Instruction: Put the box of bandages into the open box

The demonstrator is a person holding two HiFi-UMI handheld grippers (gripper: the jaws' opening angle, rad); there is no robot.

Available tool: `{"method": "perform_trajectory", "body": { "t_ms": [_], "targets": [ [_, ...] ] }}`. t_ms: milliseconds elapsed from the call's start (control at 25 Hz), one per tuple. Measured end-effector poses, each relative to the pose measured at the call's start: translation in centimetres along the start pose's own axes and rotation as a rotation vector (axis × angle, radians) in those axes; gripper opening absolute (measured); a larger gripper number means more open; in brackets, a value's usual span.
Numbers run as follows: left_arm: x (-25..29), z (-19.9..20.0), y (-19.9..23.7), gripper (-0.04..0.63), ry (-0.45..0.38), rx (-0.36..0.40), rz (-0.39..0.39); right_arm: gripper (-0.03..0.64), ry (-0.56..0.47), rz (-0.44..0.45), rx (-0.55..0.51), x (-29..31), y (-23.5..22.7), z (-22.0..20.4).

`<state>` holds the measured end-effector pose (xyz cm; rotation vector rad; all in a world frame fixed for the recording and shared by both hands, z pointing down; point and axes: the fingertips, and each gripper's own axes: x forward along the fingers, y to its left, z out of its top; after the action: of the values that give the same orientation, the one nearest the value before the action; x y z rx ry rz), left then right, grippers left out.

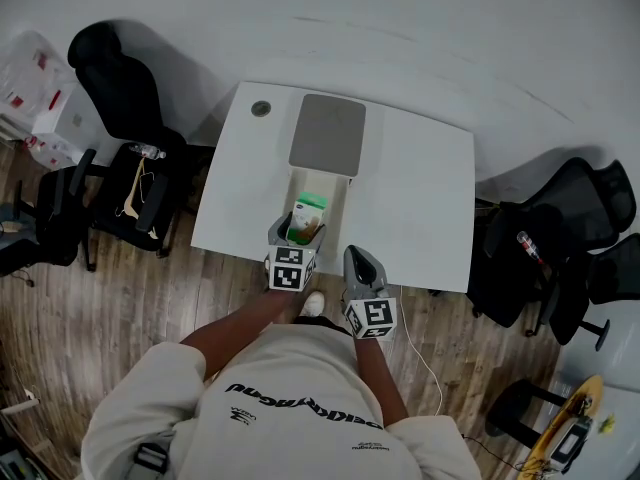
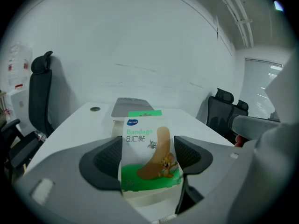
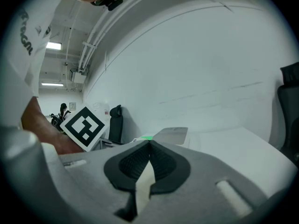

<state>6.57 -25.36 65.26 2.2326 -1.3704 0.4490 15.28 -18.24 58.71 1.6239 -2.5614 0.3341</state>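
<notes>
The bandage box [image 2: 147, 157] is white and green with a cartoon print. My left gripper [image 2: 148, 158] is shut on it, one pad on each side. In the head view the bandage box [image 1: 307, 218] sits at the near end of the open box [image 1: 338, 206], with the left gripper [image 1: 296, 236] around it. The open box's grey lid [image 1: 328, 134] lies flat behind it; in the left gripper view the open box [image 2: 117, 124] shows just past the bandage box. My right gripper [image 1: 362, 268] is shut and empty at the table's near edge, right of the open box.
The white table [image 1: 415, 198] holds a round grommet [image 1: 261, 109] at its far left. Black office chairs stand left [image 1: 120, 78] and right [image 1: 565, 228] of the table. A white cable [image 1: 425, 368] hangs off the near edge.
</notes>
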Motion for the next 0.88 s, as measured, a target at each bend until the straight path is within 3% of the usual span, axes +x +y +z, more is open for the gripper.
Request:
{"method": "perform_trajectory", "body": {
  "t_ms": [880],
  "targets": [
    [3.7,-0.7,0.5,0.359,0.065,-0.024,0.055,0.000,-0.003,-0.011,0.006,0.6,-1.1,0.2]
  ]
}}
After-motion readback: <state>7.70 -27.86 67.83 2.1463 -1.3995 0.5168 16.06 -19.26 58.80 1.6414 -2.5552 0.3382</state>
